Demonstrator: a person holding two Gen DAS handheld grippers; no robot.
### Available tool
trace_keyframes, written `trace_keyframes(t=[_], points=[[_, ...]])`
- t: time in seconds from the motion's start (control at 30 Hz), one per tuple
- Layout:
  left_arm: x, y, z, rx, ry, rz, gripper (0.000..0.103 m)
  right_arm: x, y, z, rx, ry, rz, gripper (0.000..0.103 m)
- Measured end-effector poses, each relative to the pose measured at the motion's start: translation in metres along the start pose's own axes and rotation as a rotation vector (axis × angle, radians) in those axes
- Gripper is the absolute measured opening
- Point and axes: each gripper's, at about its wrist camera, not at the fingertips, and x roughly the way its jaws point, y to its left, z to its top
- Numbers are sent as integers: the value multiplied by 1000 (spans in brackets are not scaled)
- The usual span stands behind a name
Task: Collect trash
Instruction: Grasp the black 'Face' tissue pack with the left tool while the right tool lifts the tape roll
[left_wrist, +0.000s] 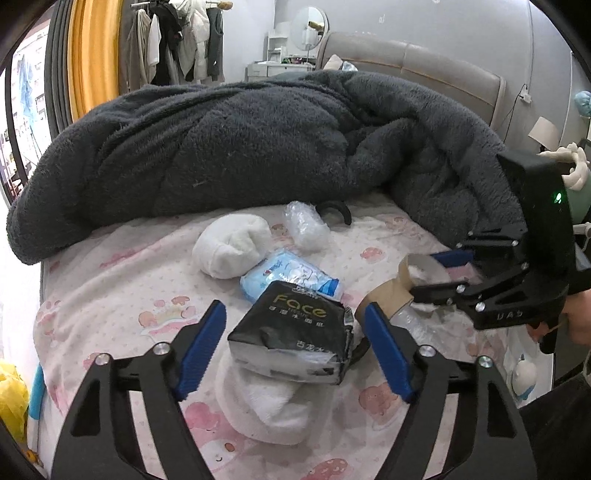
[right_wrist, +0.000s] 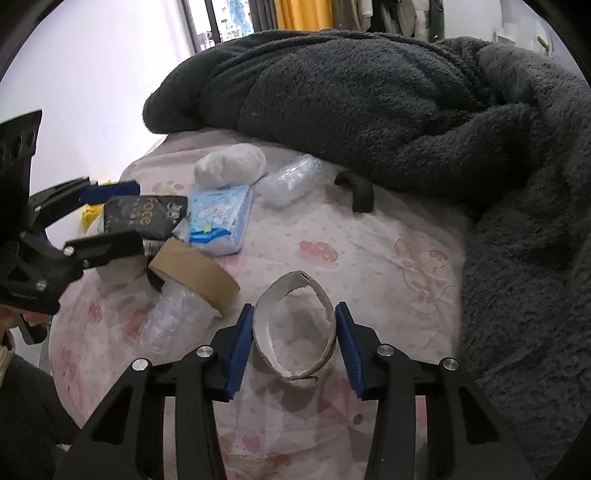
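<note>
Trash lies scattered over the pink patterned bedsheet (left_wrist: 110, 280) below a heaped dark grey fleece blanket (left_wrist: 258, 147). In the left wrist view, going from the left: the left gripper (left_wrist: 295, 350) stands with its blue pads well apart on either side of a black tissue pack (left_wrist: 291, 332) marked "Face", neither pad touching it (the pack rests tilted on a white sock (left_wrist: 273, 406)). Behind it lie a rolled white sock (left_wrist: 231, 247), a blue-and-white tissue pack (left_wrist: 291, 277) and a crumpled clear plastic wrapper (left_wrist: 306, 229), with a black curved strap (left_wrist: 338, 210) poking out from under the blanket. Further right a brown cardboard tube (left_wrist: 384, 299) lies beside another bit of clear plastic (left_wrist: 417, 325), and at the far right the right gripper (left_wrist: 424, 273) reaches in around a torn paper roll core (left_wrist: 421, 267).

In the right wrist view, the left gripper (right_wrist: 122, 214) enters from the left edge, straddling the black pack (right_wrist: 144, 218). Next to it sits the blue-and-white pack (right_wrist: 218, 218), then the brown tube (right_wrist: 195, 269) over the clear plastic (right_wrist: 173, 321). In the lower middle the right gripper (right_wrist: 295, 343) has the torn core (right_wrist: 295, 332) between its pads; the left pad looks to touch the cardboard wall, while a slim gap shows at the right pad, so it is not yet clamped.
</note>
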Motion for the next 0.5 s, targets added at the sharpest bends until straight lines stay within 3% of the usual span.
trace_keyframes(t=[0.1, 0.17, 0.23, 0.5], points=[[2, 0, -1, 6, 21, 3, 72, -4, -3, 2, 23, -22, -12, 45], [7, -1, -4, 13, 45, 17, 57, -7, -3, 4, 39, -40, -15, 45], [8, -3, -5, 19, 49, 35, 57, -11, -2, 7, 47, -59, -16, 45], [-22, 3, -1, -51, -55, 52, 57, -31, 8, 20, 86, -148, -10, 45]])
